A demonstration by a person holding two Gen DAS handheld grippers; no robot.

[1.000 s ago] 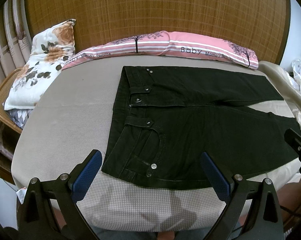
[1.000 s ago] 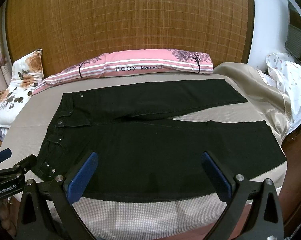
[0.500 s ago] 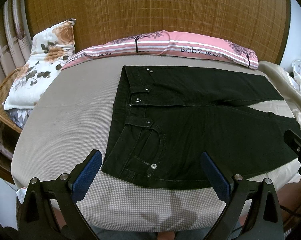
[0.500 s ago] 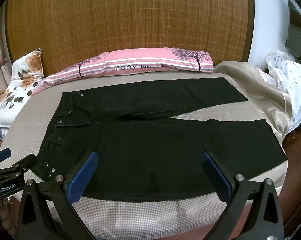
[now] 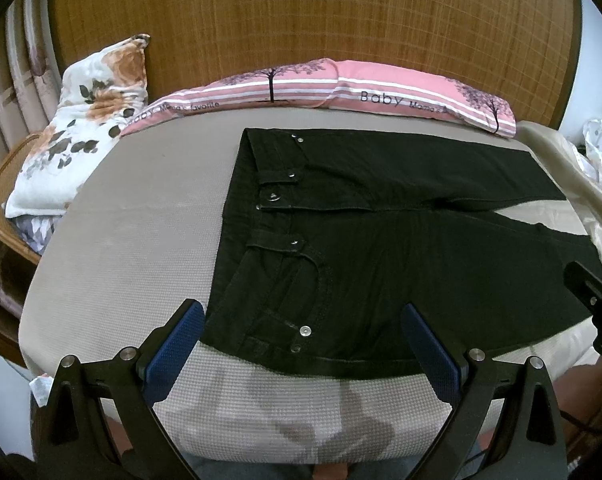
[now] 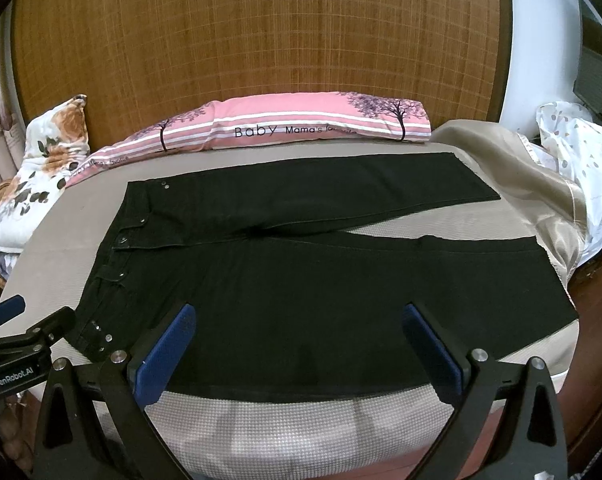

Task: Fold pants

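- The black pants (image 5: 381, 248) lie flat and unfolded on the bed (image 5: 133, 240), waistband toward the bed's left side, both legs running toward its right edge.
- The near leg lies along the bed's front edge; the far leg angles toward the pink pillow (image 6: 301, 128) at the back edge, leaving a narrow wedge of mattress between the two legs.
- The left gripper (image 5: 301, 344) hovers off the front edge near the waistband corner and front pocket, its blue-padded fingers (image 5: 177, 340) spread wide with nothing between them.
- The right gripper (image 6: 301, 344) hovers over the near leg's lower side seam, fingers (image 6: 165, 344) likewise wide apart and holding nothing.
- Compared with the views from a second and half a second ago, almost nothing has changed: both grippers sit in the same spots and the pants have not shifted or wrinkled.
- That stillness suggests a pause before the first grasp, so no fold has begun.
- The likely first step is to pinch the near leg's edge at the waistband and further along, then carry it over the far leg.
- A floral pillow (image 5: 81, 136) rests at the back left corner and a beige satin cloth (image 6: 513, 184) drapes the right edge, both apart from the pants.
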